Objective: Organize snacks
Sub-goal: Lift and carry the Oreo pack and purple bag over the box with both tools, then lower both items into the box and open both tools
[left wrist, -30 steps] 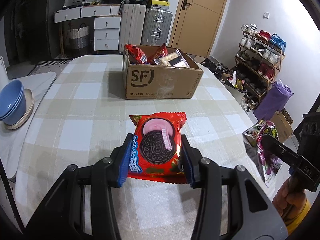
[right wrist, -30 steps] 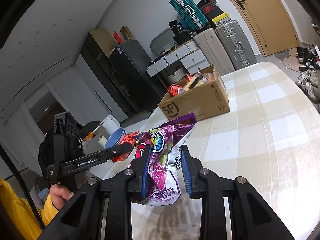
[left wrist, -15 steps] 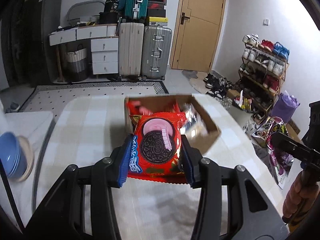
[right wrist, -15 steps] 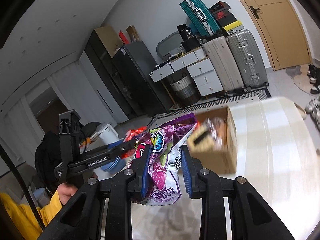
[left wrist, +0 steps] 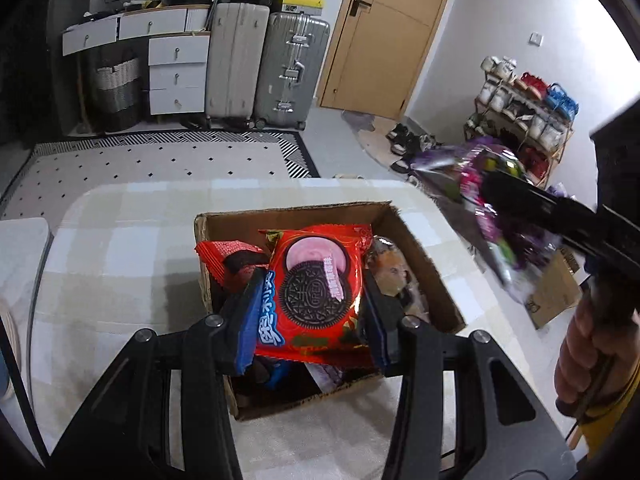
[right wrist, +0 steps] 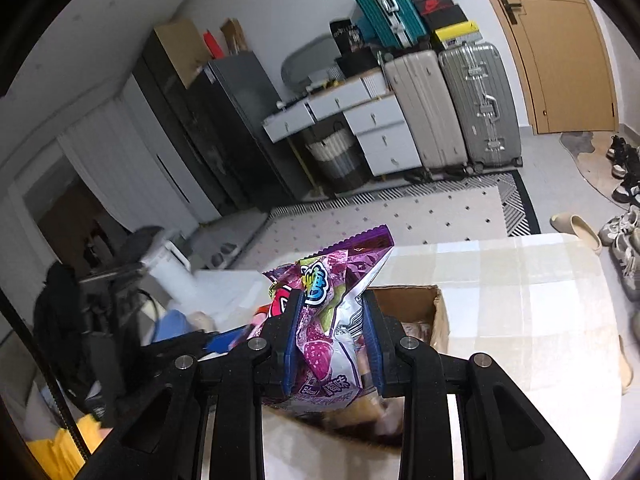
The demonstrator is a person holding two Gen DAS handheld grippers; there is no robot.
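Observation:
My left gripper is shut on a red cookie packet, held right over the open cardboard box. Inside the box lie a red wrapper and other snack packs. My right gripper is shut on a purple candy bag, hanging above the box's near corner. In the left wrist view the same purple bag shows blurred at the right, pinched in the other gripper's black finger.
The box stands on a checked tablecloth near the table's far edge. Beyond lie a patterned rug, suitcases, white drawers and a shoe rack. A hand grips the right tool's handle.
Both grippers have travelled forward across the table with their packets, from well short of the box to above it. Neither grip has changed.

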